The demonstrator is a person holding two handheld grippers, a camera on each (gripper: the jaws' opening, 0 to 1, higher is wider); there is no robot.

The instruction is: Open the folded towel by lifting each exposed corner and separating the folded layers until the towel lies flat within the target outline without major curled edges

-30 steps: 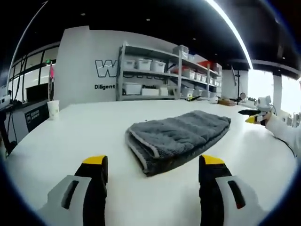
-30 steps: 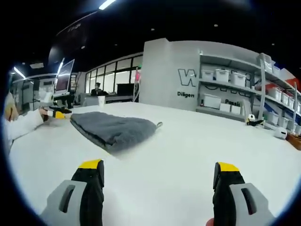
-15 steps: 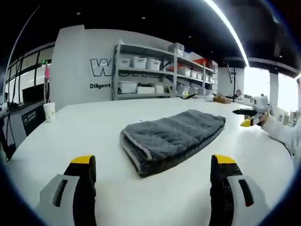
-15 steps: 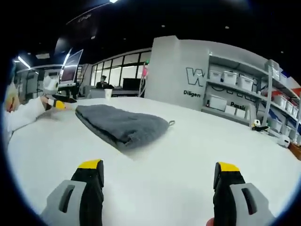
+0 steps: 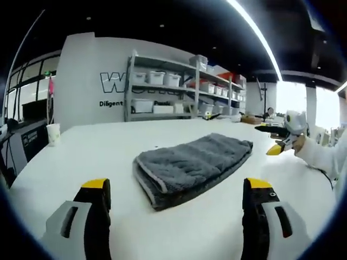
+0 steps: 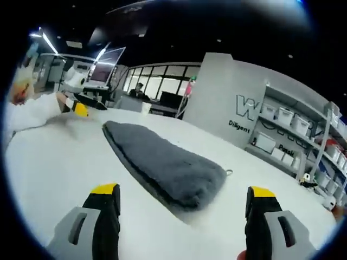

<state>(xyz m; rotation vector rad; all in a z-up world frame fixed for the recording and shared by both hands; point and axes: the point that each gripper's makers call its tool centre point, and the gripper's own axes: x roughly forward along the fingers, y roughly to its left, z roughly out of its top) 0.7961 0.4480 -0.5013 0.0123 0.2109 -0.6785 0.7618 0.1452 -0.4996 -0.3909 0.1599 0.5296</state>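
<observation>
A grey towel (image 5: 190, 165) lies folded in a thick oblong on the white table (image 5: 97, 157), its layered edges facing me in the left gripper view. My left gripper (image 5: 179, 203) is open a short way in front of it, nothing between its fingers. In the right gripper view the same towel (image 6: 162, 162) stretches away to the left, a small loop at its right end. My right gripper (image 6: 181, 208) is open just short of its near end. The right gripper (image 5: 276, 146) also shows at the right of the left gripper view, the left gripper (image 6: 81, 105) at the left of the right gripper view.
A paper cup (image 5: 53, 134) stands at the table's far left edge. Metal shelves with white bins (image 5: 179, 92) line the wall behind the table. A person's white sleeve (image 5: 320, 157) reaches in at the right. Desks with monitors (image 6: 105, 65) stand beyond the table.
Both views have shifted with my hands. The right gripper has come closer to the towel, which now looks larger and nearer. The left gripper's jaws stand slightly wider than a second ago.
</observation>
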